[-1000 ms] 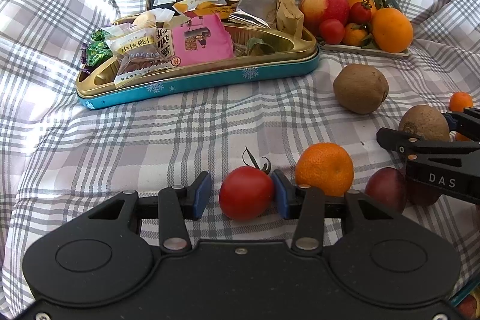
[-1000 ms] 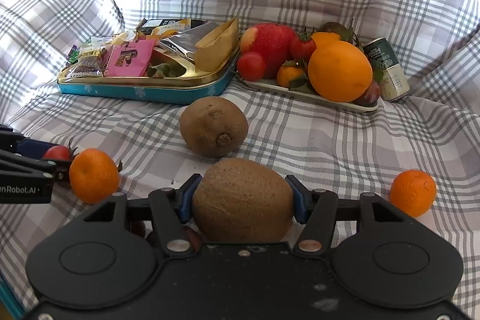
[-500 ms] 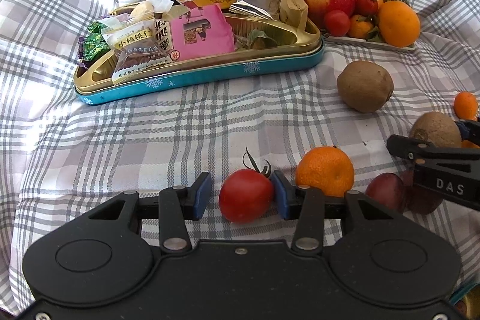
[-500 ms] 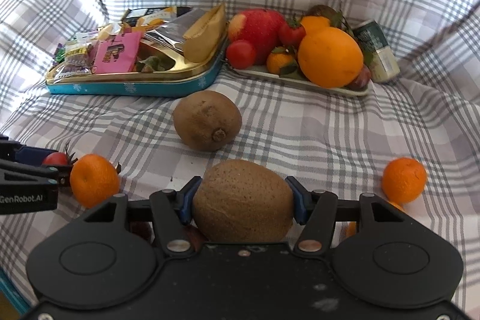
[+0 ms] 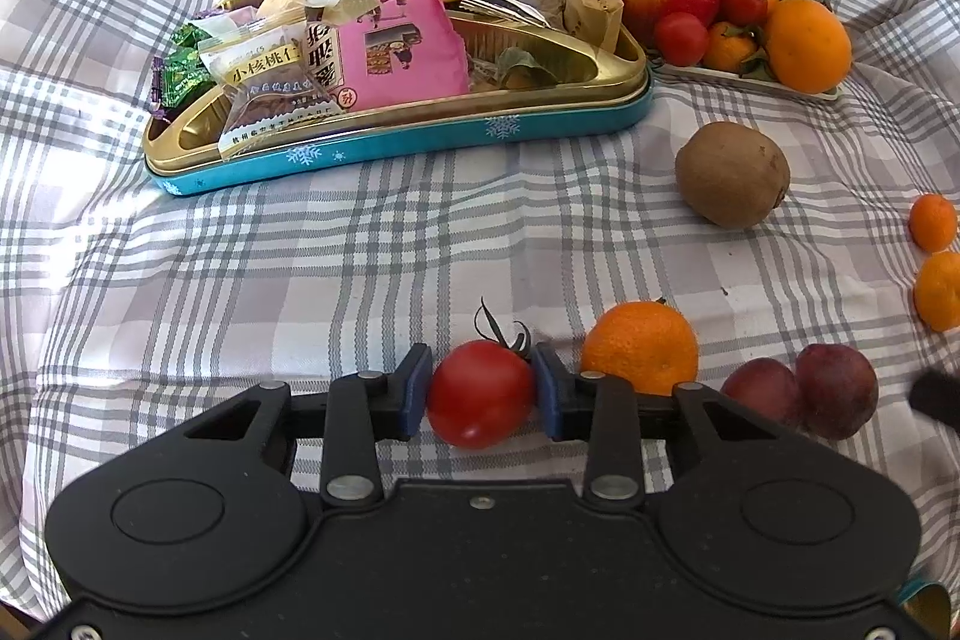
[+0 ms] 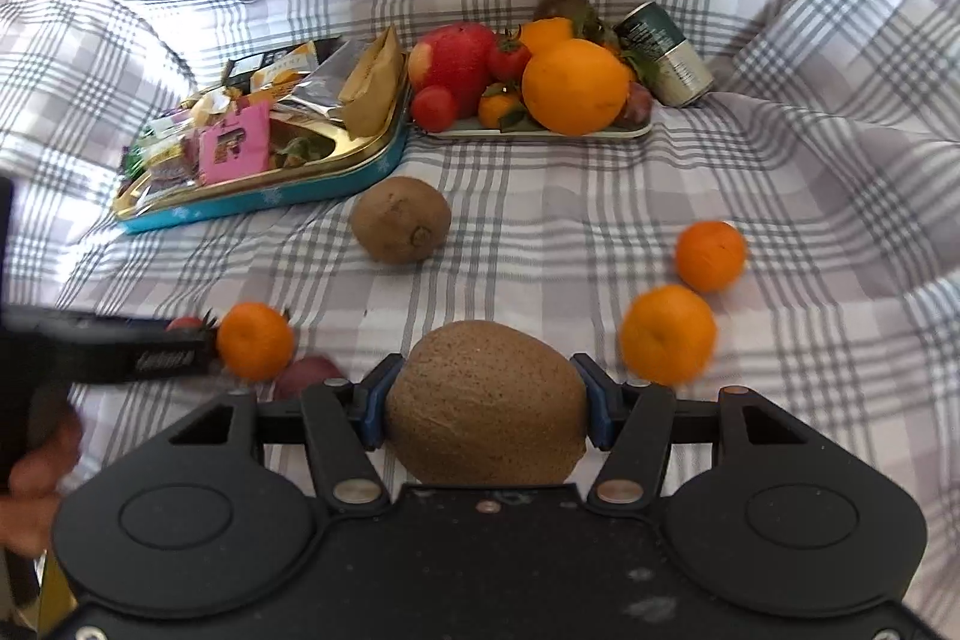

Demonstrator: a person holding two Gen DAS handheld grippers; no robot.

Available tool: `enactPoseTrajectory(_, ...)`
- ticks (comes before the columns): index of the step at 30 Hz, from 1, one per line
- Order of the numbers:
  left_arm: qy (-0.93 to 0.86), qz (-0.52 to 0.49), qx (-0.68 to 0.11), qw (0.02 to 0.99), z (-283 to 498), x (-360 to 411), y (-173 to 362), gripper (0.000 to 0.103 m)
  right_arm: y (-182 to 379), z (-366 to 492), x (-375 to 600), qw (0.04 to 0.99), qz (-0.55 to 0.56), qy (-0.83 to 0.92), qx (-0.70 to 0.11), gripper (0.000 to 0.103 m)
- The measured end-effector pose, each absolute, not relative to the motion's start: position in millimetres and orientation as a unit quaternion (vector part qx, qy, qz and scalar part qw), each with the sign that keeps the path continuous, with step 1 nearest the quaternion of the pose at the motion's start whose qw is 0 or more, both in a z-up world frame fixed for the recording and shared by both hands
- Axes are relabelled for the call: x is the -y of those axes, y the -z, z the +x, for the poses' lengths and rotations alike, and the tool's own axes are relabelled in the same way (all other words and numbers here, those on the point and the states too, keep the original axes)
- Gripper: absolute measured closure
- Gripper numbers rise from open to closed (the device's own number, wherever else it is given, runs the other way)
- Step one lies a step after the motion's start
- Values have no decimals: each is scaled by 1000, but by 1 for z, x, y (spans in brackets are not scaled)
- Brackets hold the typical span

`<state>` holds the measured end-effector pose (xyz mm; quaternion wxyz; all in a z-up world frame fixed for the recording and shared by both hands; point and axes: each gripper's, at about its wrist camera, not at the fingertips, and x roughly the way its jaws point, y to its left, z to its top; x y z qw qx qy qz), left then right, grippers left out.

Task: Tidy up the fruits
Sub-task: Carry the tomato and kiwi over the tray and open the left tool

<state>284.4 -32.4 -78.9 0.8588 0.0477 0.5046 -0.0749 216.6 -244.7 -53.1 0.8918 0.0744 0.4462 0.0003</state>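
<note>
Left wrist view shows my left gripper (image 5: 481,394) pinching a tomato (image 5: 480,394) between its blue pads, stem up, clear of the plaid cloth (image 5: 360,244). On the right wrist view my right gripper (image 6: 485,403) is clamped on a big kiwi (image 6: 485,403) that fills the whole gap between the fingers. Both fruits, I judge, belong on the fruit tray (image 6: 540,131) at the back, just beside the snack tin (image 5: 420,136). That tray is already heaped: an apple (image 6: 459,61), a large orange (image 6: 573,85), small tomatoes and mandarins. So I would bring each load in over the near rim, lower it into a gap and open slowly, since round fruit on a pile could roll off. I would go one hand at a time, tomato first with a gentle squeeze because it looks soft. Loose fruit remains on the cloth: another kiwi (image 5: 732,172), a mandarin (image 5: 639,346) just right of the left fingers, two plums (image 5: 798,394), and two more mandarins (image 6: 711,256) further right. Against the frames from a second ago, both grippers have risen and pulled back with their grips unchanged: the tray and tin sit farther off in the right view, a second mandarin has come into sight there, and the right gripper has almost left the left camera's edge.
</note>
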Motion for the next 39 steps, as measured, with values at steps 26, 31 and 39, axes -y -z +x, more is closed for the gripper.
enactPoseTrajectory(26, 80, 21, -525, 847, 233, 15, 21, 59, 29, 85, 200, 870, 65, -96, -480, 42)
enactPoseTrajectory(31, 85, 39, -517, 851, 190, 12, 12, 59, 32, 73, 199, 865, 54, -99, -489, 42)
enactPoseTrajectory(39, 85, 22, -500, 861, 126, 13, 17, 59, 34, 43, 193, 868, 34, -103, -485, 42)
